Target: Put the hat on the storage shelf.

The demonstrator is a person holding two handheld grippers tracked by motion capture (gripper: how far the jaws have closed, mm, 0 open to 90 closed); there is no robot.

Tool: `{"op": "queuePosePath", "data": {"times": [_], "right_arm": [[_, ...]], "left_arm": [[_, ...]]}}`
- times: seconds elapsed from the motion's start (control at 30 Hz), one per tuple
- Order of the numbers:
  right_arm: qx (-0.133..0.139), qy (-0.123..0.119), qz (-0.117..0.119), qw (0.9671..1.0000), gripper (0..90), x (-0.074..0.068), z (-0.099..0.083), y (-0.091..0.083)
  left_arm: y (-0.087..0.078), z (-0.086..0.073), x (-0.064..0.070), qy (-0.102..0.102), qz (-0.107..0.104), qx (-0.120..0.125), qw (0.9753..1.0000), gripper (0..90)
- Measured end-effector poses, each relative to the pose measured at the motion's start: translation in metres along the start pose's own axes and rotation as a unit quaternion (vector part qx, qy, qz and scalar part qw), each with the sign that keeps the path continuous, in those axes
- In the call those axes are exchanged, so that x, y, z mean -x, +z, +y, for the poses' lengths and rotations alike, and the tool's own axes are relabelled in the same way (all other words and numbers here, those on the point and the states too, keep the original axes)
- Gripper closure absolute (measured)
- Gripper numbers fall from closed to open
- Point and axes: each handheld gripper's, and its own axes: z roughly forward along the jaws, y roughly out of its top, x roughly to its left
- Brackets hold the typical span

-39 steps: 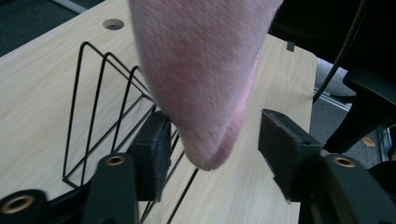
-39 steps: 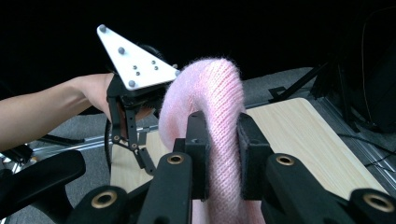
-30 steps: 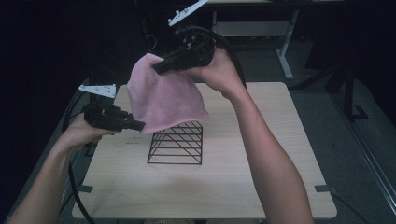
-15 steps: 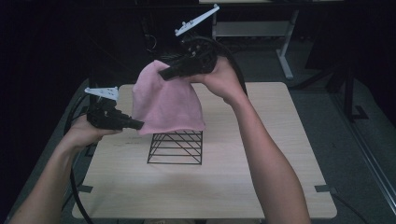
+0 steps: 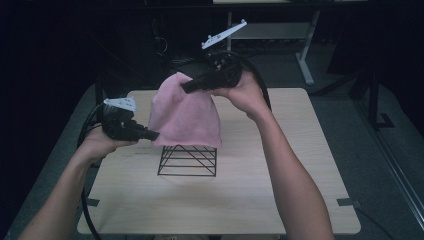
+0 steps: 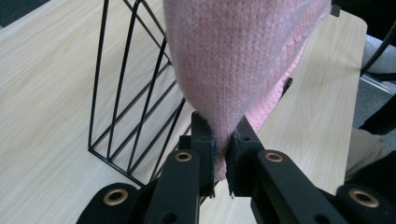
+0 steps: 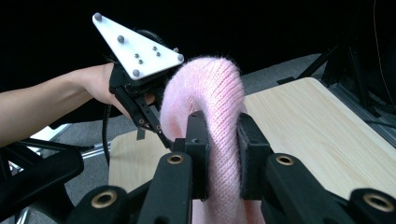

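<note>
Nearest the person, the bare pale wooden table (image 5: 280,200) runs out to the black wire rack with slanted rods (image 5: 187,160), which stands on it just left of centre.

Left gripper (image 5: 150,135): low, at the rack's left side, just above table height. Its jaws are drawn narrow and pinch the lower left corner of the pink knitted cloth (image 5: 186,117); in the left gripper view the knit (image 6: 233,60) funnels down into the gap between the jaws, with the rack's rods (image 6: 130,88) close behind it on the left. Left forearm comes in flat from the bottom left, the hand wrapped round the gripper body.

The cloth hangs clear of the table and drapes over the rack's top; whether the hem rests on the wire or only covers it, I cannot tell.

Right gripper (image 5: 187,86): farthest and highest, above and behind the rack, clamped on the cloth's top edge. In the right gripper view the jaws are set apart by a thick rolled fold of knit (image 7: 219,140), which arches up between them. Right arm reaches long from the bottom right, wrist cocked, gripper pointing left.

Key relation: the cloth's long axis runs steeply from the high far grip down to the low near-left grip, with the rack directly beneath its body. Judgement: lowering onto the rack turns mainly on the right hand coming down; the left is already at rack level.
</note>
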Motion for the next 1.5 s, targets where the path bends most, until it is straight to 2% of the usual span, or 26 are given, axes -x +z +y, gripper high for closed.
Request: {"op": "queuePosePath", "data": {"times": [0.3, 0.37, 0.67, 1.03, 1.5], "right_arm": [[0.004, 0.004, 0.01, 0.9999, 77.6, 0.001, -0.008, 0.004], [0.004, -0.001, 0.013, 0.9999, 77.6, -0.001, -0.008, 0.006], [-0.001, -0.006, 0.026, 0.9996, 77.6, -0.006, -0.013, 0.015], [-0.017, -0.003, 0.045, 0.9988, 77.5, -0.006, -0.027, 0.034], [-0.018, 0.003, 0.055, 0.9983, 77.4, -0.002, -0.046, 0.044]], "left_arm": [[0.003, -0.004, 0.001, 0.005, 0.004, -0.008, 0.9999, 83.4], [0.003, -0.006, 0.002, 0.011, 0.009, -0.008, 0.9999, 83.5], [0.005, -0.019, 0.003, 0.01, 0.008, -0.008, 0.9999, 83.4], [0.017, -0.039, 0.0, -0.003, 0.006, -0.019, 0.9998, 83.4], [0.03, -0.051, -0.002, -0.014, 0.009, -0.028, 0.9995, 83.4]]}}
